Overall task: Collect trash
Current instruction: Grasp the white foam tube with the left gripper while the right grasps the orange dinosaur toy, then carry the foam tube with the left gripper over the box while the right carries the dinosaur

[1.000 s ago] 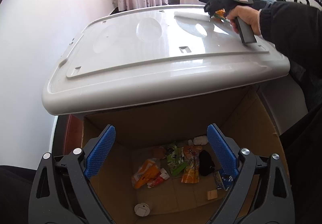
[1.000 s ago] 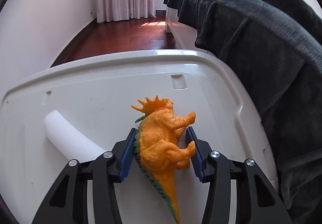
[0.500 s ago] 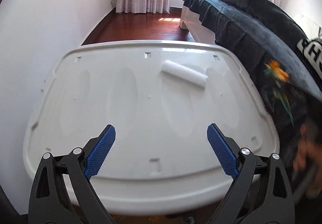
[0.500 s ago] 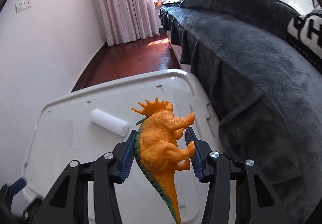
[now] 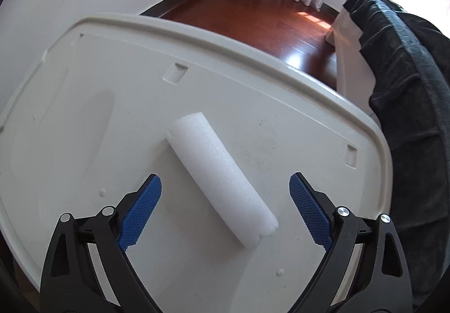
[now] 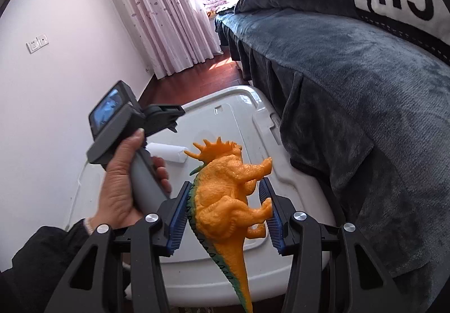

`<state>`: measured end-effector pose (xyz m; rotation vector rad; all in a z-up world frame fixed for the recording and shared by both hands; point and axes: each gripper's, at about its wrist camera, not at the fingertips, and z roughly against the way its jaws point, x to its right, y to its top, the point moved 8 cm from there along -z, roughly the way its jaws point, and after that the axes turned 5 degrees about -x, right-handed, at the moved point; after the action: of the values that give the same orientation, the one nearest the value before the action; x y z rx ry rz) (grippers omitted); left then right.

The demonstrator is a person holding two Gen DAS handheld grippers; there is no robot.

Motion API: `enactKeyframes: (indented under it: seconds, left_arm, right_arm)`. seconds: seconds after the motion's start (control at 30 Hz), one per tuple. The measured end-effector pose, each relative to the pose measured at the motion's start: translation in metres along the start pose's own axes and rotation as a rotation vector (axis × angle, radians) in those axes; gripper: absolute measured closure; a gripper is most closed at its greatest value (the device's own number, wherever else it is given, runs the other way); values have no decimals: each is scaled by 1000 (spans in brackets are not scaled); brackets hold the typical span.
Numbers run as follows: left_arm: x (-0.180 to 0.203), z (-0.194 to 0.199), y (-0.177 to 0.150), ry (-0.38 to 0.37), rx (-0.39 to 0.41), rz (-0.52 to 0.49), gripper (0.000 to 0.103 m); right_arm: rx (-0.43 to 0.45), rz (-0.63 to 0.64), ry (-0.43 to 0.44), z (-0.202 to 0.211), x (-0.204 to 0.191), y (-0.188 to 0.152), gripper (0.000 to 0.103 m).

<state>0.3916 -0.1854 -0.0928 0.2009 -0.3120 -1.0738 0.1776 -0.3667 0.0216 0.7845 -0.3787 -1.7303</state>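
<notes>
While its blue-padded jaws are pinching the orange plastic dinosaur toy (image 6: 227, 194) at the body, the right gripper (image 6: 226, 208) is holding it above the white plastic lid (image 6: 225, 127); the tail tip is running off the bottom edge. Spread wide and touching nothing, the left gripper (image 5: 225, 211) is hovering over the white foam cylinder (image 5: 220, 180), which is lying on that lid between the jaws. From the right wrist, a hand (image 6: 126, 186) is hiding part of the cylinder. Beyond, a dark blanket-covered bed (image 6: 351, 87) is partly cropped.
</notes>
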Motion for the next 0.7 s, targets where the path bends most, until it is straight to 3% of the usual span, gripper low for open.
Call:
enactKeyframes:
  seconds: [0.07,0.1,0.17,0.2,0.23,0.43,0.53,0.7]
  left_arm:
    - [0,-22,-4,15,-48,20,12]
    - [2,-20,-1,68,-1,-7,12]
    - [5,-21,-3,76,34,-46,13]
    - [5,-18,-4,67,63,-57,29]
    - [9,-14,-4,53,96,-85,61]
    - [5,-2,-13,-53,128,-203,79]
    - [-9,15,-22,-69,145,-280,82]
    - [-56,81,-52,-95,235,-428,82]
  right_arm:
    - [7,-13,10,2,1,2,55]
    - [11,-21,11,3,2,3,55]
    - [14,-31,12,5,4,4,55]
    - [15,-35,13,8,5,2,55]
    - [17,-41,13,8,5,3,55]
    - [21,-44,-15,7,8,4,55]
    - [18,-28,-34,5,5,2,55]
    - [4,-17,-13,-2,-10,0,55]
